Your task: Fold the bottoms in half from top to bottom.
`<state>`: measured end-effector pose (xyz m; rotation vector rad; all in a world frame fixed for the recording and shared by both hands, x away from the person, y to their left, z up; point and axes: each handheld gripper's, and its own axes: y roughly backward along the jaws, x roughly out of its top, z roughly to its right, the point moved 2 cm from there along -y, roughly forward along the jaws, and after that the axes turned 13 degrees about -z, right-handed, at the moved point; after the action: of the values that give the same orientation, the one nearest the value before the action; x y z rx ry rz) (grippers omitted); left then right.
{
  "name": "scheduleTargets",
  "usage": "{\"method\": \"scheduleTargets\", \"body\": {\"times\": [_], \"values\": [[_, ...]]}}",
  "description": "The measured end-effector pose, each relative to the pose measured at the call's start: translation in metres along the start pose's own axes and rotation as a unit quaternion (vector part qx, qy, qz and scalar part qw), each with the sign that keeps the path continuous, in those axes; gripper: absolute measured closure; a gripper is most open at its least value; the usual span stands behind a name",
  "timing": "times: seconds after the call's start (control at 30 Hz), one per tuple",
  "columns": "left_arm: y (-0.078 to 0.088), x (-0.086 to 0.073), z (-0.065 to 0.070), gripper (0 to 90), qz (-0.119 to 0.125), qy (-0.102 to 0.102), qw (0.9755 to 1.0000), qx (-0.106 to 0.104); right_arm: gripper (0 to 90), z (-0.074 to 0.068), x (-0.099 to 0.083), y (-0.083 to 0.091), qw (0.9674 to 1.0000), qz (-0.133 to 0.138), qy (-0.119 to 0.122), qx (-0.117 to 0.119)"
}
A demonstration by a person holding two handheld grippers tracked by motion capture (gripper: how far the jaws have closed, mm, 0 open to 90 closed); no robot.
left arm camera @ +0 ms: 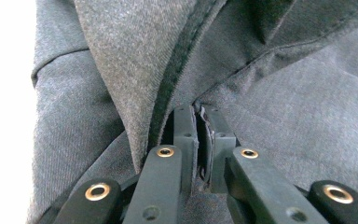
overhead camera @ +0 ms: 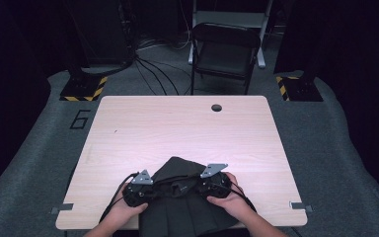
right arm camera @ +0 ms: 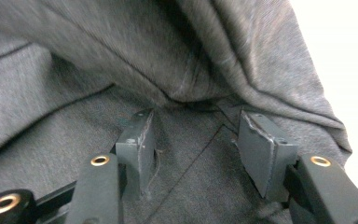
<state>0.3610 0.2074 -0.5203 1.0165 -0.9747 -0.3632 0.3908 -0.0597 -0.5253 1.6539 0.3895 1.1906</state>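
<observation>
Your left gripper [left arm camera: 199,140] is pinching the dark garment's [overhead camera: 177,197] fold; your right gripper [right arm camera: 196,154] is hovering with jaws apart, fabric edge lying just ahead.

Dark grey garment [overhead camera: 182,202], partly folded and rumpled, at the table's near edge.

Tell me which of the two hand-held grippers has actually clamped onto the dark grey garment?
The left gripper: its jaws are pressed together with a thin fold of the dark grey garment pinched between them. The right gripper has its jaws spread apart over the cloth, clamping nothing.
</observation>
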Motion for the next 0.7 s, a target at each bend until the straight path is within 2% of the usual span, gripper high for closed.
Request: {"method": "scheduleTargets", "body": {"times": [0.1,0.23,0.27,0.3,0.33,0.4,0.6,0.7], "values": [[-0.002,0.006,-0.011,85.4,0.006,0.000,0.9999,0.015,47.5,0.008,0.001,-0.003,0.9997,0.007,-0.024,0.009],[-0.004,0.015,-0.026,85.4,0.009,0.004,0.9995,0.031,48.2,0.016,0.005,-0.007,0.9989,0.014,-0.044,0.001],[-0.004,0.017,-0.029,85.3,0.009,0.006,0.9994,0.032,48.2,0.019,0.007,-0.009,0.9988,0.022,-0.044,-0.007],[-0.005,0.019,-0.033,85.3,0.010,0.005,0.9990,0.043,48.2,0.021,0.008,-0.010,0.9985,0.023,-0.048,-0.008],[-0.005,0.021,-0.036,85.3,0.009,0.007,0.9989,0.044,48.3,0.023,0.009,-0.010,0.9983,0.018,-0.054,-0.004],[-0.007,0.025,-0.042,85.3,0.017,0.016,0.9985,0.050,48.6,0.028,0.012,-0.013,0.9977,0.027,-0.062,-0.007],[-0.012,0.033,-0.059,85.2,0.042,0.047,0.9962,0.061,49.0,0.042,0.023,-0.019,0.9967,0.026,-0.076,-0.016],[-0.013,0.039,-0.066,85.2,0.040,0.049,0.9953,0.073,49.2,0.048,0.028,-0.023,0.9961,0.029,-0.081,-0.020]]}}
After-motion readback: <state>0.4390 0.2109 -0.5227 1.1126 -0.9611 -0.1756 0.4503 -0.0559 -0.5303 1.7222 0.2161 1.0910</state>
